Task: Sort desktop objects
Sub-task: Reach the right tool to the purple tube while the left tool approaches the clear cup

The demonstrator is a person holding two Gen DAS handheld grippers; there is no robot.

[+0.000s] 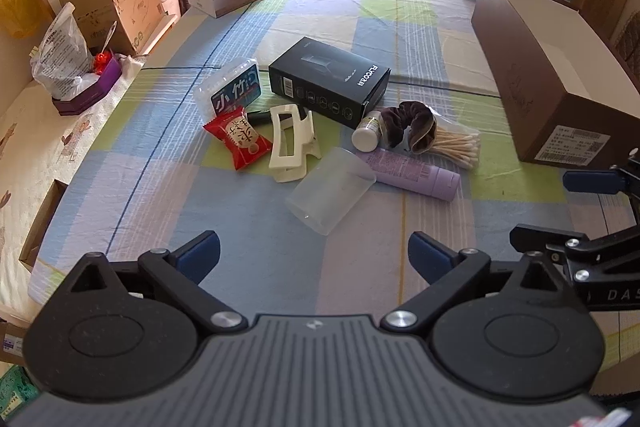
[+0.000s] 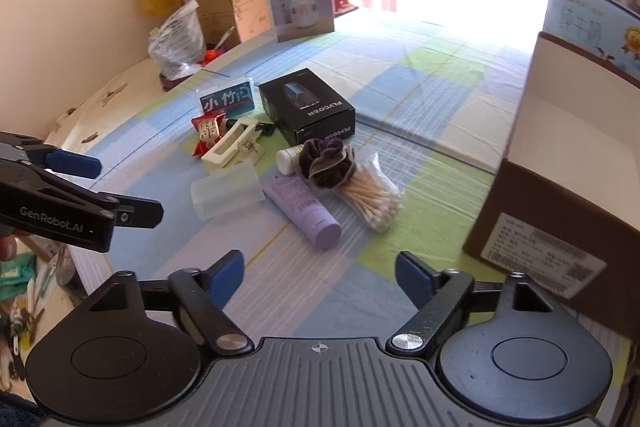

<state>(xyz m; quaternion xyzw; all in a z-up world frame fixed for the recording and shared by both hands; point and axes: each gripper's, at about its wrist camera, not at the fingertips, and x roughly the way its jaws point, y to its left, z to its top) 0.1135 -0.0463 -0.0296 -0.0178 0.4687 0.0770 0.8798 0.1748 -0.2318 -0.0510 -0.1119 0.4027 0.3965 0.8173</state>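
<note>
**Sorting hasn't started, whole pile untouched**

Grippers are both hanging back on the near side of the checked cloth [image 1: 400, 7]. Left gripper [image 1: 314, 253] has its fingers spread wide with nothing between them, same story for the right gripper [image 2: 319, 275]. So I'd call this the very first step: picking a target.

Pile sits mid-table, well apart from both grippers. My count, one of each: black FLYCO box [image 1: 329, 81], cream hair claw [image 1: 291, 143], red snack packet [image 1: 238, 138], blue-label tissue pack [image 1: 236, 91], frosted plastic cup [image 1: 330, 190] lying on its side, lilac tube [image 1: 412, 174], small white-capped bottle [image 1: 366, 131], brown scrunchie [image 1: 408, 123], bag of cotton swabs [image 1: 456, 145]. Something small and dark pokes out beside the claw; can't tell what.

Open brown box [image 2: 560, 187] on the right looks like the likely drop spot, though that's my guess.

Next move: the cup is nearest to the left gripper and lies clear, so I'd reach forward, straddle it and squeeze gently since it probably flexes or rolls.
</note>
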